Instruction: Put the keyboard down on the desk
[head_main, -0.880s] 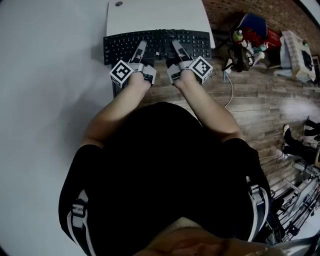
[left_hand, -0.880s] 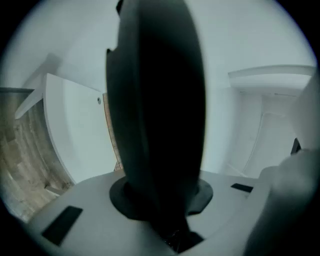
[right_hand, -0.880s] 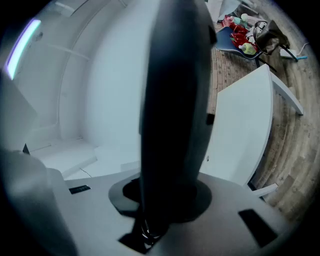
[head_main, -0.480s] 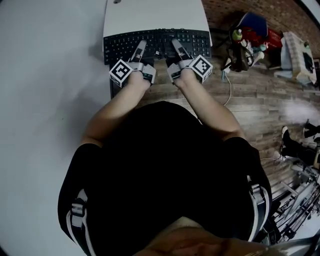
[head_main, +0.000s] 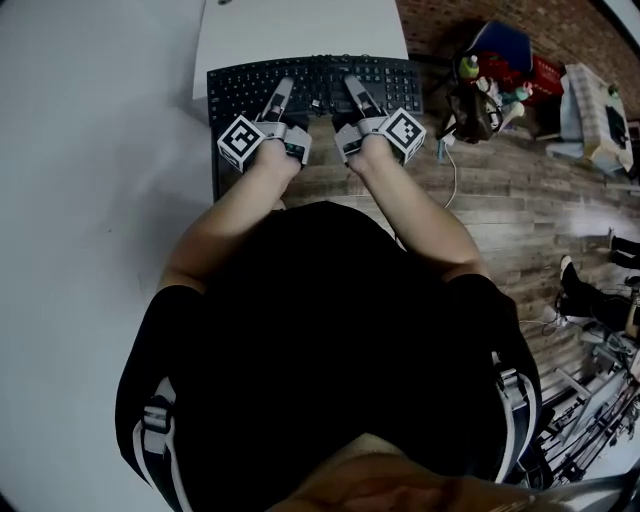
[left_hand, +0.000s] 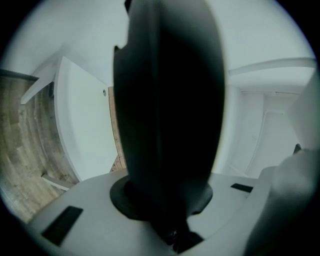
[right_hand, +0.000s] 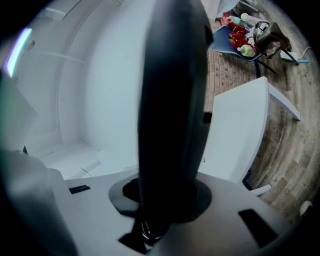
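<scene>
Above the near edge of the white bench (head_main: 300, 30), the black keyboard (head_main: 315, 82) is held roughly level, a long flat rectangle with rows of small matt keys. The left claw (head_main: 281, 93), with grey tapered fingers, is closed on the near long side of the keyboard's left half. The right claw (head_main: 353, 90) is clamped likewise on the right half. In the left gripper view the keyboard (left_hand: 167, 100) appears edge-on as a smooth dark slab with rounded ends, pressed between matt grey jaws. The bench (left_hand: 80, 135) shows beside it as a flat, thin-edged white panel, with a strip of floor visible between slab and panel. The right gripper view gives the same dark slab (right_hand: 172, 100) between its jaws, apart from the bench top (right_hand: 240, 135). A brown wood-plank floor (head_main: 500, 190) lies to the right. At far right stands a blue chair (head_main: 505, 50) piled with red and green objects.
</scene>
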